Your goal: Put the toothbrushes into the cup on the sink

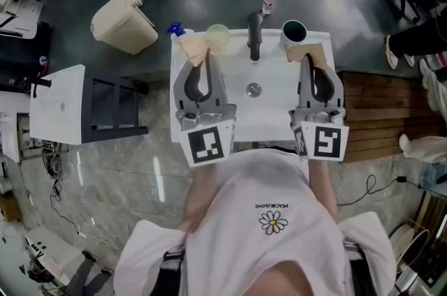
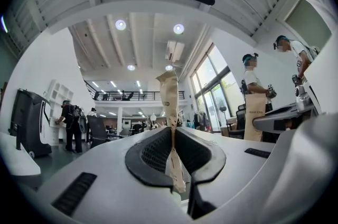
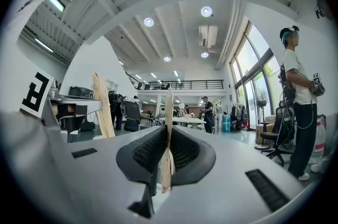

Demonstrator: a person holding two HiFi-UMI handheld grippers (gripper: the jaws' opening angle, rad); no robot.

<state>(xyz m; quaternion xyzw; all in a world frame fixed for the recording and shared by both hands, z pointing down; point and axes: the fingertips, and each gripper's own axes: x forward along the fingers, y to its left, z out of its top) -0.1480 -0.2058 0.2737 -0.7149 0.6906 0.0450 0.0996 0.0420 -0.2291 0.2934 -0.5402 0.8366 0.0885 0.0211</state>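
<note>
– Fingers, head view: how do they stand?
– The left gripper [image 1: 199,63] is clamped on a brown paper toothbrush packet [image 1: 193,47] over the back left of the white sink [image 1: 276,116]. The right gripper [image 1: 312,61] pinches a second packet [image 1: 307,50] just beside the dark green cup [image 1: 294,31]. The cup stands at the sink's back right corner, right of the faucet [image 1: 255,36].
– Any writing?
– The person's white shirt [image 1: 269,239] reads PEACEMINUSONE by a daisy, upside down from here.
– Left gripper view?
– The jaws are pressed together on the toothbrush packet [image 2: 170,96], which sticks up well past the ribbed pads [image 2: 153,151]. Paper hides the brush inside. Letters ending in "ND" show near the fold, and the rest is cut off.
– Right gripper view?
– The pads [image 3: 145,151] are closed on the thin edge of the second packet [image 3: 169,106], and no print is legible there. The other packet rises at the left, near a marker cube [image 3: 36,92].
</note>
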